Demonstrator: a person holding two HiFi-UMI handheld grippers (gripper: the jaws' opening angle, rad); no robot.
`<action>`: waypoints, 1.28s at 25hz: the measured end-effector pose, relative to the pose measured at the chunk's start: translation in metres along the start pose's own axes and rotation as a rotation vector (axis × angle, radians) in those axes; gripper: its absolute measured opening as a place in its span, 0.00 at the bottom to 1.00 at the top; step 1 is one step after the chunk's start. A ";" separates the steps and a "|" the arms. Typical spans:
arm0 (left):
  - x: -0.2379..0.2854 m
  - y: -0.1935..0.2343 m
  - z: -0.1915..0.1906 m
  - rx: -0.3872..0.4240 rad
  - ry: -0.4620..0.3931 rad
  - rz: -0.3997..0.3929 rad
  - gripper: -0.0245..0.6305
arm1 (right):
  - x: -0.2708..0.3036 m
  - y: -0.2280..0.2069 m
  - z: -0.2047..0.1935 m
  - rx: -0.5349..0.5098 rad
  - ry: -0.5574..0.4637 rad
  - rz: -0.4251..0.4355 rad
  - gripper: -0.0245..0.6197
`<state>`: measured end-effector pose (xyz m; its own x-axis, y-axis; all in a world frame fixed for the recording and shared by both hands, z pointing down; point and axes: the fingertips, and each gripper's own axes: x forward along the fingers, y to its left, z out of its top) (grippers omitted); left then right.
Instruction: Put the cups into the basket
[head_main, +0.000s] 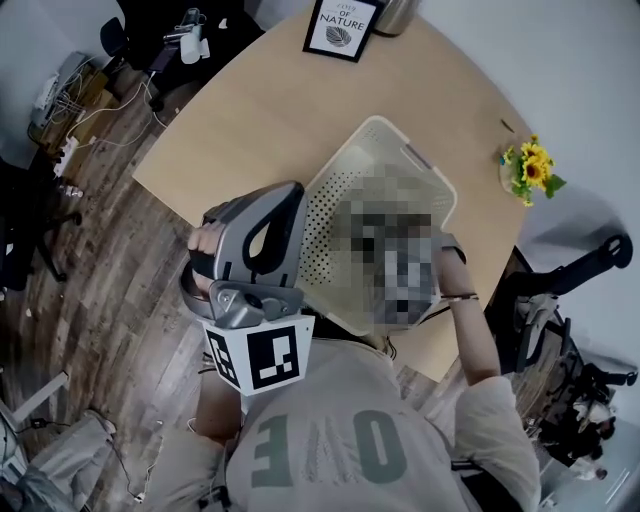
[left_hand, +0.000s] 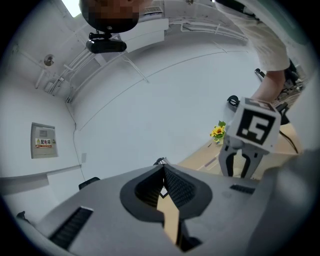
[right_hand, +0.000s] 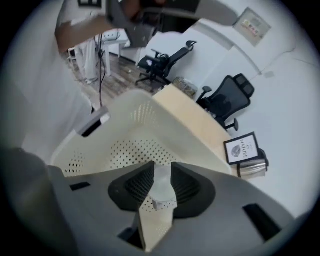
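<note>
A cream perforated basket (head_main: 375, 125) stands on the wooden table (head_main: 270, 110); a mosaic patch covers its middle in the head view. In the right gripper view my right gripper (right_hand: 161, 167) hangs over the basket (right_hand: 140, 115), its jaws open, with a pale whitish cup (right_hand: 160, 186) in the gap between them, down inside the basket. My left gripper (head_main: 255, 250) is lifted off the table's near left edge. Its jaws (left_hand: 164, 172) meet at the tips with nothing in them and point up at the wall. The left gripper view also shows the right gripper (left_hand: 241, 167) with its marker cube.
A framed print (head_main: 341, 28) and a metal canister (head_main: 395, 12) stand at the table's far end. A small pot of sunflowers (head_main: 530, 170) sits at the right edge. Office chairs (right_hand: 230, 100) and floor cables surround the table.
</note>
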<state>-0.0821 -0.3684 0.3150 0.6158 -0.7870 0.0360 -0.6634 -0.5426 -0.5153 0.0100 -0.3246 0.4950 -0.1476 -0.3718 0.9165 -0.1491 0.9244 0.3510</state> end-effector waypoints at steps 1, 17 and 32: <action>0.000 0.003 0.003 0.004 -0.009 0.002 0.05 | -0.016 -0.011 0.009 0.042 -0.059 -0.045 0.19; 0.013 0.005 0.053 0.039 -0.165 -0.100 0.05 | -0.192 -0.081 0.024 0.937 -0.914 -0.766 0.04; 0.020 -0.004 0.076 0.110 -0.150 -0.101 0.05 | -0.193 -0.074 0.015 0.955 -0.911 -0.780 0.04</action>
<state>-0.0346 -0.3599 0.2526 0.7387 -0.6734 -0.0312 -0.5495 -0.5747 -0.6065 0.0345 -0.3222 0.2890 -0.2139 -0.9767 0.0181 -0.9719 0.2147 0.0969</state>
